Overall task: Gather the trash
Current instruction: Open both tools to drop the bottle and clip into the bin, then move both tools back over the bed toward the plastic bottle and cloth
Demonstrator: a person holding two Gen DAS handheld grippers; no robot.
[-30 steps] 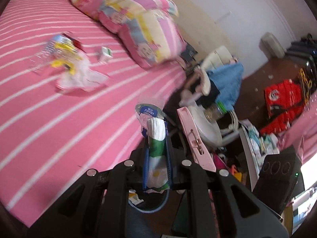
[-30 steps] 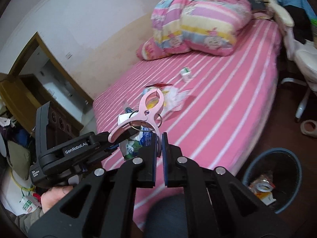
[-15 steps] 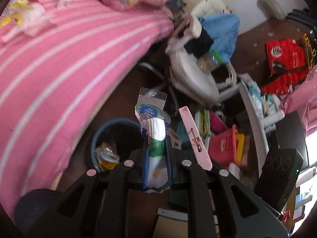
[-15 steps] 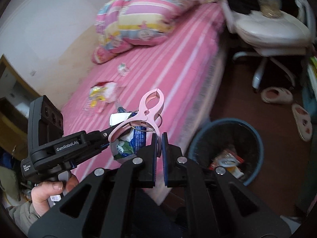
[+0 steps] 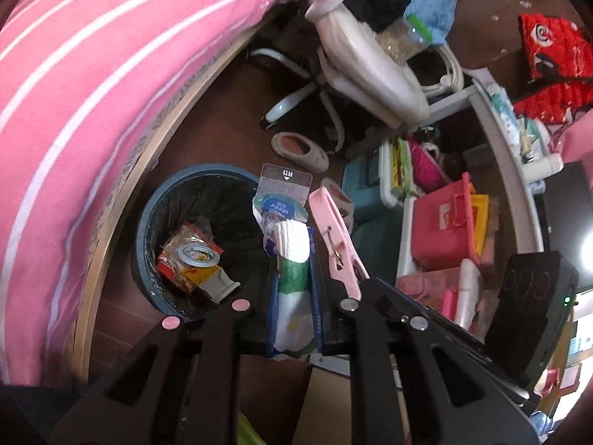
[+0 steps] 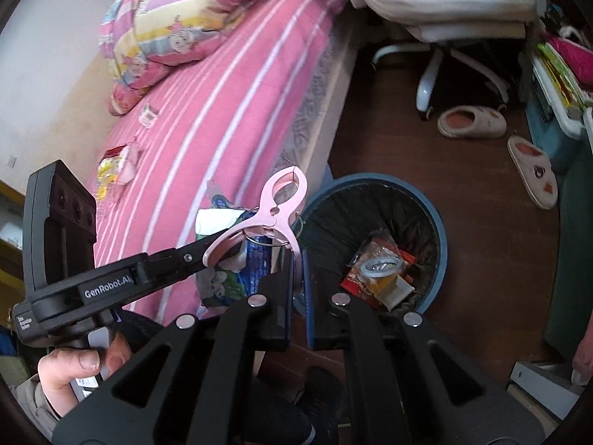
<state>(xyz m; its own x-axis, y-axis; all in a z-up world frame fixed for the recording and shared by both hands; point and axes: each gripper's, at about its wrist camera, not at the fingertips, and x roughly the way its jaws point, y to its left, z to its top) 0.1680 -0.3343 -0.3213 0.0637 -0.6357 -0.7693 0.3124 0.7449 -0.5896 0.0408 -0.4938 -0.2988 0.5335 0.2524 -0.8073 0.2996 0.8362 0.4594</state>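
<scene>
My left gripper [image 5: 294, 285] is shut on a crumpled green, white and blue wrapper [image 5: 291, 259], held just right of and above the blue trash bin [image 5: 146, 222]. The bin, lined with a black bag, holds several wrappers and a tape roll [image 5: 194, 252]. My right gripper [image 6: 296, 259] is shut on a pink plastic clip [image 6: 281, 200] at the bin's [image 6: 439, 230] left rim. The left gripper [image 6: 207, 256] and its wrapper [image 6: 222, 278] also show in the right wrist view. More wrappers [image 6: 115, 167] and a small carton [image 6: 148, 115] lie on the pink striped bed [image 6: 229, 104].
A white swivel chair [image 5: 367, 66] piled with clothes stands beyond the bin. Two slippers [image 6: 470, 122] lie on the dark wood floor. Shelves with red and pink boxes [image 5: 444, 222] crowd the right side. A folded quilt [image 6: 174, 26] sits at the bed's far end.
Both grippers swung away from the bed and down toward the floor. The bin now sits close below them. Both grips stayed the same.
</scene>
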